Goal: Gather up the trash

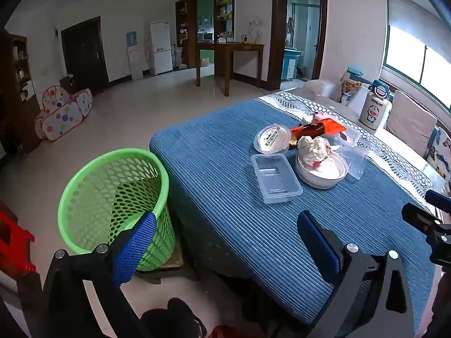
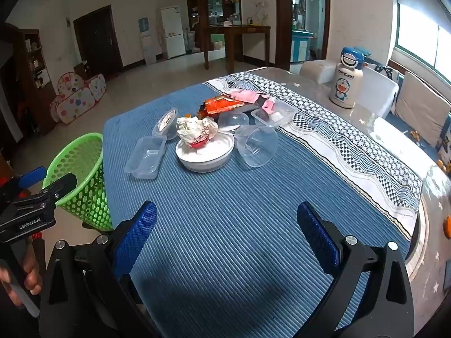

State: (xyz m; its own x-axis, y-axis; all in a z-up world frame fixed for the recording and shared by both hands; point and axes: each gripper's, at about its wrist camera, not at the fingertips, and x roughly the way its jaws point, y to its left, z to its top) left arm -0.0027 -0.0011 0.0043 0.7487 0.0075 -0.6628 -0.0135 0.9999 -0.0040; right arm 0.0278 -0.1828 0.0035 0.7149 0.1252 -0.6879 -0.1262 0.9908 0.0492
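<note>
A pile of trash lies mid-table on the blue mat (image 2: 225, 225): a clear rectangular tray (image 1: 274, 177) (image 2: 146, 156), a white bowl (image 1: 321, 171) (image 2: 204, 152) with crumpled paper (image 1: 314, 146) (image 2: 196, 129) in it, a lidded round cup (image 1: 272, 138) (image 2: 166, 122), a clear cup on its side (image 2: 255, 145) (image 1: 356, 156), an orange wrapper (image 1: 318, 128) (image 2: 221, 104) and a pink wrapper (image 2: 251, 95). A green mesh basket (image 1: 112, 197) (image 2: 81, 174) stands at the table's left edge. My left gripper (image 1: 228, 242) is open and empty near the basket. My right gripper (image 2: 227, 231) is open and empty, short of the pile.
A Doraemon bottle (image 2: 345, 80) (image 1: 373, 108) stands at the table's far right. A sofa with cushions (image 2: 417, 107) runs behind it. A red stool (image 1: 14, 242) sits left of the basket. A wooden table (image 1: 229, 56) and a play tent (image 1: 62, 112) stand across the floor.
</note>
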